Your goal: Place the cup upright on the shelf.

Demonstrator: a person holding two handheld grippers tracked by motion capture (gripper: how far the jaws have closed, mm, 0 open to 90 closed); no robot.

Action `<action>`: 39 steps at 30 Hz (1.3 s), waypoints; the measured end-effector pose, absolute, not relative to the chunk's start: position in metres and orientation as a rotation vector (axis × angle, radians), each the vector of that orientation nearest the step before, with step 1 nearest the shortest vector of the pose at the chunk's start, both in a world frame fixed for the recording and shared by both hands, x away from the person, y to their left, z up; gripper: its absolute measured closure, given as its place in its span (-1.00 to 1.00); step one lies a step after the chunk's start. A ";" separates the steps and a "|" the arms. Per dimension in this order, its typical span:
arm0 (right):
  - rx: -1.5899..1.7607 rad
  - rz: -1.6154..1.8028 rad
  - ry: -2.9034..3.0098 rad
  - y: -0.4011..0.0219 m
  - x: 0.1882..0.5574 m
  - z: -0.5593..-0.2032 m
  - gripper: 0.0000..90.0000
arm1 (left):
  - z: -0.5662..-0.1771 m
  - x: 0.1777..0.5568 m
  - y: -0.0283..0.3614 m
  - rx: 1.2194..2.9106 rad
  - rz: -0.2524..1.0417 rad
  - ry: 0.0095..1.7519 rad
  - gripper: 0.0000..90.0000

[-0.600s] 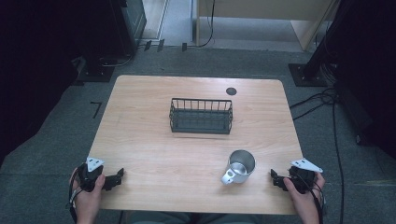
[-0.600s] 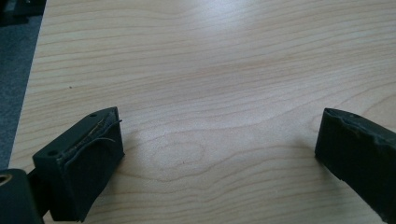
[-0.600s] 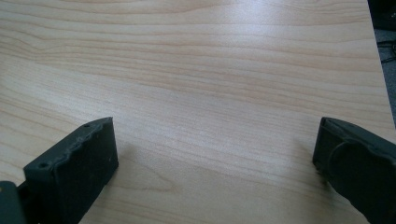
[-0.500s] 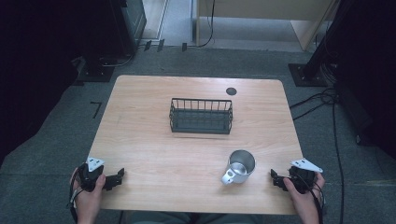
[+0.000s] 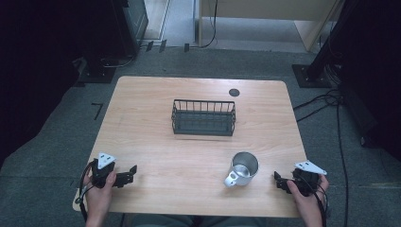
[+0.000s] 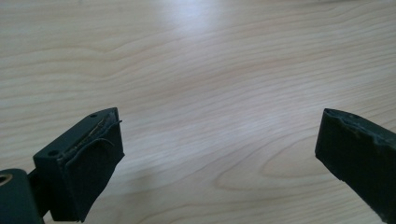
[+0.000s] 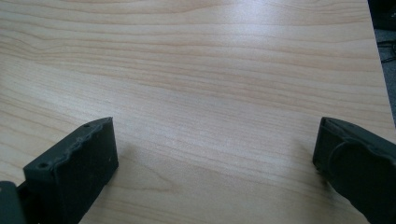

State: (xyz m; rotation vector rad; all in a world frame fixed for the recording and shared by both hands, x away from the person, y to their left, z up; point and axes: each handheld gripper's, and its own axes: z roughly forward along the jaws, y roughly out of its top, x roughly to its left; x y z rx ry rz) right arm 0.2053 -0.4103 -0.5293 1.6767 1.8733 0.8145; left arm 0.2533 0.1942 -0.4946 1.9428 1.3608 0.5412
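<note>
Shiny round metal mug (image 5: 243,168) upright on pale wooden table (image 5: 156,142), near right tongs (image 5: 280,181), well apart from left tongs (image 5: 130,174). Both tongs spread wide, empty. Black wire basket (image 5: 204,117) behind mug.

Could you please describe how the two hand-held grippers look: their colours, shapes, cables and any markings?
Both the left gripper and the right gripper are black, each with a pale grey three-cornered plate on top and a black cable trailing from it. In the gripper views the jaws are blocky black pieces with small screw holes; the left gripper's pads look frayed at the edges. No sleeves show on the forearms.
</note>
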 end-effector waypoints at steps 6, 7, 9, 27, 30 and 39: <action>1.677 0.815 1.873 -0.410 0.205 -0.529 -1.00 | -0.486 0.258 0.168 1.951 0.499 1.282 -0.97; 1.677 0.815 1.873 -0.410 0.205 -0.529 -1.00 | -0.483 0.259 0.159 1.955 0.491 1.257 -0.97; 1.677 0.815 1.873 -0.410 0.205 -0.529 -1.00 | -0.481 0.261 0.150 1.956 0.481 1.238 -0.97; 1.686 0.808 1.859 -0.407 0.206 -0.529 -1.00 | -0.468 0.261 0.081 2.006 0.389 1.082 -0.97; 1.687 0.808 1.859 -0.407 0.206 -0.529 -1.00 | -0.467 0.260 0.070 2.014 0.371 1.064 -0.97; 1.691 0.807 1.854 -0.407 0.206 -0.529 -1.00 | -0.463 0.252 0.033 2.030 0.291 0.982 -0.97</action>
